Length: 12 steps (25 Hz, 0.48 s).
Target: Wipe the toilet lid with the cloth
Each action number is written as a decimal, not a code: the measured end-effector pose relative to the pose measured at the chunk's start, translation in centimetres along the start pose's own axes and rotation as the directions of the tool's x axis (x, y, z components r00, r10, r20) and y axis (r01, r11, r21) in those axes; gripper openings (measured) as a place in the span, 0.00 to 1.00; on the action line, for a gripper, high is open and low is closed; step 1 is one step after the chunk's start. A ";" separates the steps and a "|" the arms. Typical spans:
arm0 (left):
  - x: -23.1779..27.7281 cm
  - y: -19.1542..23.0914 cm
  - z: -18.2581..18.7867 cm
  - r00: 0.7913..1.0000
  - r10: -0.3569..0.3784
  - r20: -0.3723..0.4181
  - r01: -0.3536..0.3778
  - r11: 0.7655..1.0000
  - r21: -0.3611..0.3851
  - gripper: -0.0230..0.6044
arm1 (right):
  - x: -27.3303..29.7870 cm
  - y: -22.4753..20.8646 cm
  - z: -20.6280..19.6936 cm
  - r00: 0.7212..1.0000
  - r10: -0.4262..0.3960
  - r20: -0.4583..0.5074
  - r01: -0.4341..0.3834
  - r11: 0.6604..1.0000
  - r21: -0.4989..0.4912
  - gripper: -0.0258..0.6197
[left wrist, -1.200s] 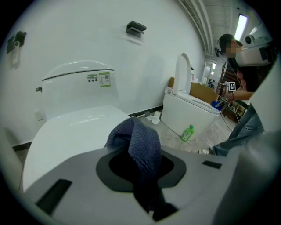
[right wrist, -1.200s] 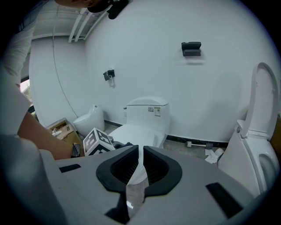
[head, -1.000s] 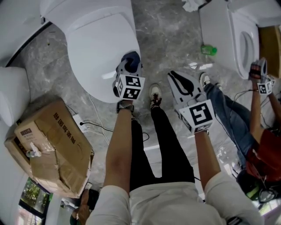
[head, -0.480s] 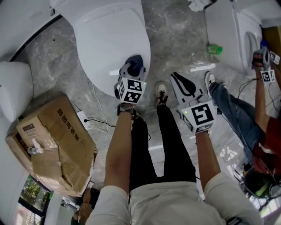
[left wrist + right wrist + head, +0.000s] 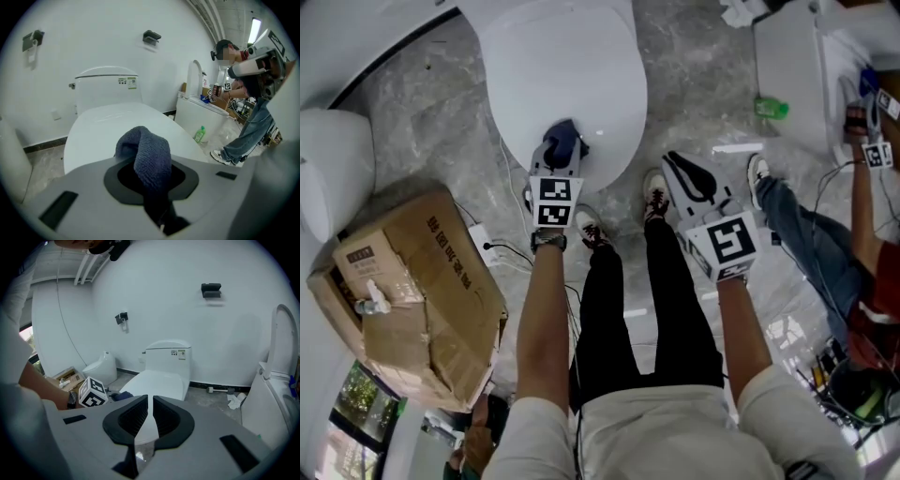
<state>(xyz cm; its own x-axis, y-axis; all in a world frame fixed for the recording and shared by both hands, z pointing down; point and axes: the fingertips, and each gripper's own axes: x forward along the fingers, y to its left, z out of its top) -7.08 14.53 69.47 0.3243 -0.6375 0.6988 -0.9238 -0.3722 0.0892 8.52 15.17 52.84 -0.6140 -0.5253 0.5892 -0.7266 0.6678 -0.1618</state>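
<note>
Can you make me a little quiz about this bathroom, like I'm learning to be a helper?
1. True or false: the right gripper holds the cloth in its jaws.
2. In the head view, what stands on the floor to the left of the toilet lid? A) a cardboard box B) a bucket C) a chair
3. Fill in: the cloth is dark ____.

Key
1. False. The left gripper holds the cloth. The right gripper's jaws have nothing between them.
2. A
3. blue
</note>
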 end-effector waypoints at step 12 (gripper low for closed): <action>-4.3 1.6 -4.8 0.994 0.108 0.013 -0.101 0.963 -0.251 0.13 | 0.6 1.7 -0.1 0.998 0.053 -0.034 -0.054 0.998 -0.023 0.12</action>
<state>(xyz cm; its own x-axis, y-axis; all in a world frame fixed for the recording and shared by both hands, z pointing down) -10.90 19.89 70.03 0.2251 -0.6829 0.6949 -0.9733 -0.1247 0.1927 6.92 16.05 53.02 -0.6409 -0.4708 0.6063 -0.6850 0.7073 -0.1750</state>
